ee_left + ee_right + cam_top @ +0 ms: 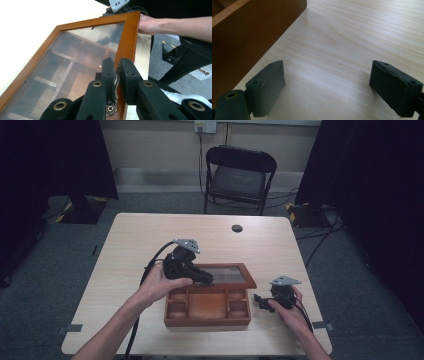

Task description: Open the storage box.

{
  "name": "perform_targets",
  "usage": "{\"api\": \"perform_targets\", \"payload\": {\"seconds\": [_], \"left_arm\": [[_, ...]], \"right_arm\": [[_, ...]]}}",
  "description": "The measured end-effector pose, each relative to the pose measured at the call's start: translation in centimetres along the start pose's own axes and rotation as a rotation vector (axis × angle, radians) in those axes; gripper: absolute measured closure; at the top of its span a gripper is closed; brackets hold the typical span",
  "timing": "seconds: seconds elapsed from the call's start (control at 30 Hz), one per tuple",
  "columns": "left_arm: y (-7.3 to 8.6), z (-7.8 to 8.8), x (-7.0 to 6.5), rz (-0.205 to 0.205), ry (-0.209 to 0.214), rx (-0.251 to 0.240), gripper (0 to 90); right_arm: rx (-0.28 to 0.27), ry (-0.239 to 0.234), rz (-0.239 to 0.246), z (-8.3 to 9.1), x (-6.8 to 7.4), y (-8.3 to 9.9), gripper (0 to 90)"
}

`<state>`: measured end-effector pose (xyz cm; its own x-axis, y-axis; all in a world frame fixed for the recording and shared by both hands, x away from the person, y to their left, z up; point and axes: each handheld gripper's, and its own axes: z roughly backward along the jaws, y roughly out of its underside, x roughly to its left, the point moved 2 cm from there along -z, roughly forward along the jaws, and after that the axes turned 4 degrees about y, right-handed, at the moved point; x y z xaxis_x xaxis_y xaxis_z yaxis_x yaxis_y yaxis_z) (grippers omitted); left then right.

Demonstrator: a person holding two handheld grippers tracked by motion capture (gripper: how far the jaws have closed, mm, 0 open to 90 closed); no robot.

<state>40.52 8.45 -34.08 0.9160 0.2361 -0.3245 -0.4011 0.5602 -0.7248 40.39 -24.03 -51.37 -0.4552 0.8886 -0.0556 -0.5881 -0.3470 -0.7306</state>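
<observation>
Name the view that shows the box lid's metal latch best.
The left gripper view: the latch sits close up, pinched between the left claw jaws on the lid frame. In the high view the claw covers it; the right gripper view gives the box's side wall.

Probably a recording lab or studio: black curtains (55, 155) flank a pale wooden surface (150, 235), a black folding metal chair (239, 177) faces it, cables (320, 237) trail over grey carpet (60, 255), yellow-black hazard tape (292, 212) marks stand feet.
</observation>
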Motion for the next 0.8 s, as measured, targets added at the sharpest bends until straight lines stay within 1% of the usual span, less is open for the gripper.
{"api": "perform_targets", "payload": {"seconds": [0.03, 0.07, 0.1, 0.13, 0.2, 0.23, 0.3, 0.33, 0.37, 0.4, 0.47, 0.8], "left_arm": [[-0.12, 0.04, 0.08, -0.003, 0.003, 0.002, 82.0], [-0.24, 0.17, 0.08, 0.0, -0.008, 0.011, 82.0], [-0.26, 0.12, 0.12, 0.001, 0.0, -0.001, 82.0], [-0.32, 0.18, 0.16, 0.0, 0.0, 0.005, 82.0], [-0.37, 0.2, 0.2, 0.005, 0.003, -0.001, 82.0], [-0.43, 0.24, 0.24, 0.002, -0.002, 0.007, 82.0], [-0.49, 0.18, 0.27, 0.009, 0.006, -0.003, 82.1], [-0.57, 0.21, 0.24, 0.006, 0.0, 0.001, 82.1], [-0.61, 0.19, 0.26, 0.007, 0.004, -0.004, 82.1], [-0.69, 0.27, 0.33, 0.005, -0.003, 0.009, 82.1], [-0.69, 0.2, 0.35, 0.006, 0.01, 0.003, 82.2], [-0.7, 0.05, 0.3, 0.006, 0.011, 0.002, 82.3]], "right_arm": [[0.0, 0.0, 0.0, 0.0, 0.0, 0.0, 11.8], [-0.001, 0.0, 0.001, 0.0, -0.01, 0.0, 11.8], [-0.001, 0.0, 0.002, 0.0, -0.01, 0.0, 11.9], [-0.001, 0.0, 0.002, 0.0, -0.01, 0.0, 11.9], [-0.001, 0.0, 0.001, 0.0, -0.01, 0.0, 11.9], [-0.001, 0.0, 0.002, 0.0, -0.01, 0.0, 11.8], [0.0, 0.0, 0.0, 0.0, 0.0, 0.0, 11.8], [-0.001, 0.0, 0.002, 0.0, -0.01, 0.0, 11.9], [0.0, 0.0, 0.001, 0.0, 0.0, 0.0, 11.8], [0.0, 0.0, 0.001, 0.0, -0.01, 0.0, 11.9], [-0.001, 0.0, 0.002, -0.01, -0.01, -0.01, 11.9], [0.0, 0.0, 0.0, 0.0, 0.0, 0.0, 11.8]]}}
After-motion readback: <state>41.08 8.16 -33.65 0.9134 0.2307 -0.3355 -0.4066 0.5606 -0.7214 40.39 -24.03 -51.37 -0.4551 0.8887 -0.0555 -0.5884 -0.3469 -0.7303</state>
